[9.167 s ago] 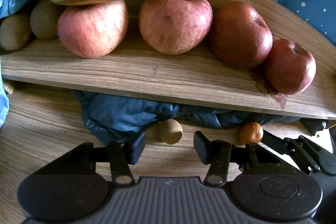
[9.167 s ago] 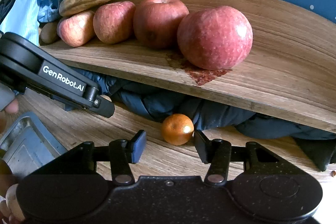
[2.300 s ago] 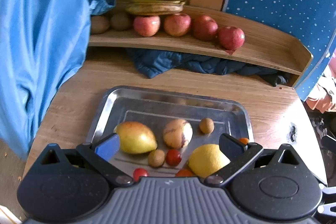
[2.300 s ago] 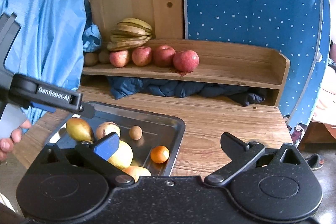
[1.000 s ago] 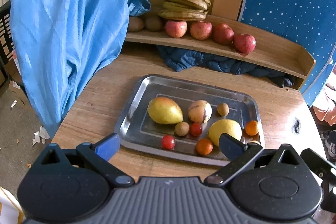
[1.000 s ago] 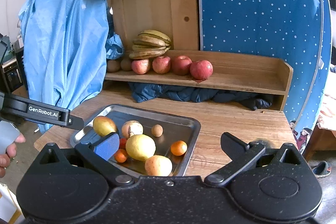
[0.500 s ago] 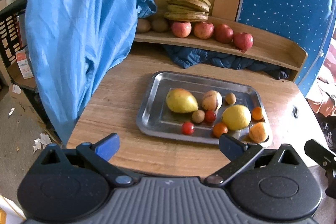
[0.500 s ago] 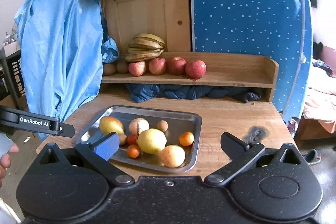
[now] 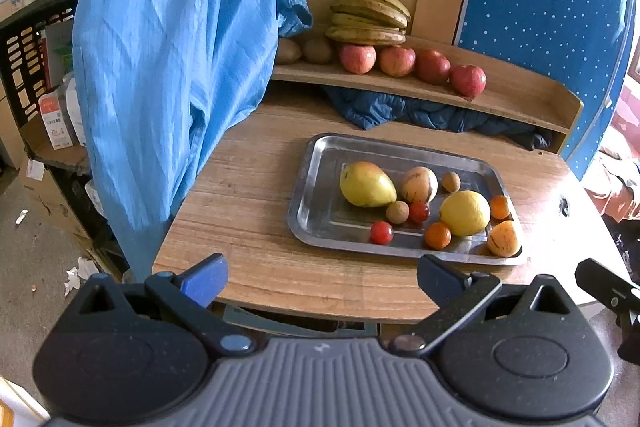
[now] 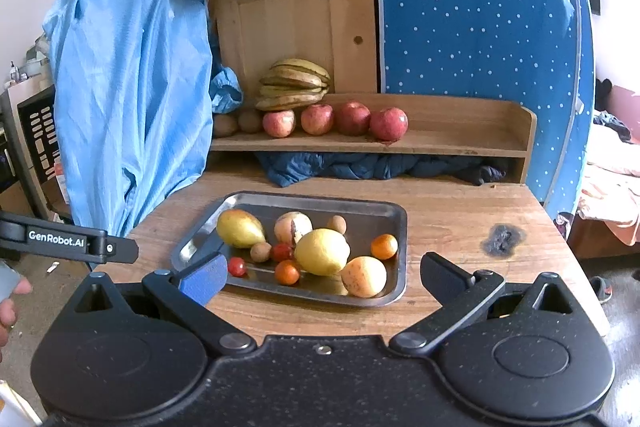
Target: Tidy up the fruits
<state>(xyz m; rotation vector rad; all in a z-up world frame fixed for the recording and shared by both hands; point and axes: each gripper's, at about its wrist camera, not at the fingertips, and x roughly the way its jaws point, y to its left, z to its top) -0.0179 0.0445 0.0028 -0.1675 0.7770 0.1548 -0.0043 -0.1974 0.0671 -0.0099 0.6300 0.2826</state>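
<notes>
My left claw (image 9: 320,277) is spread wide and holds nothing; it hangs off the near edge of the desk (image 9: 256,203), with the metal tray (image 9: 316,187) ahead and slightly to its right. My right claw (image 10: 322,277) is likewise spread wide and empty, positioned at the near edge with the tray directly ahead between its fingers. The tray carries loose fruit: a mango (image 9: 366,185) at its left, a lemon (image 9: 465,213) toward its right, a striped melon (image 9: 419,183) between them at the back, two small brown round fruits, two cherry tomatoes (image 9: 381,232), two small oranges (image 9: 437,235) and a yellow-orange fruit (image 9: 504,238) at the near right corner. Farther ahead, on the raised wooden shelf (image 9: 516,99), four apples (image 9: 433,67) stand in a row, with bananas (image 9: 368,17) stacked at their left end and two brown fruits beyond those. A dark blue cloth (image 9: 400,109) is bunched under the shelf. A light blue sheet (image 9: 172,47) hangs to the left of my left claw.
</notes>
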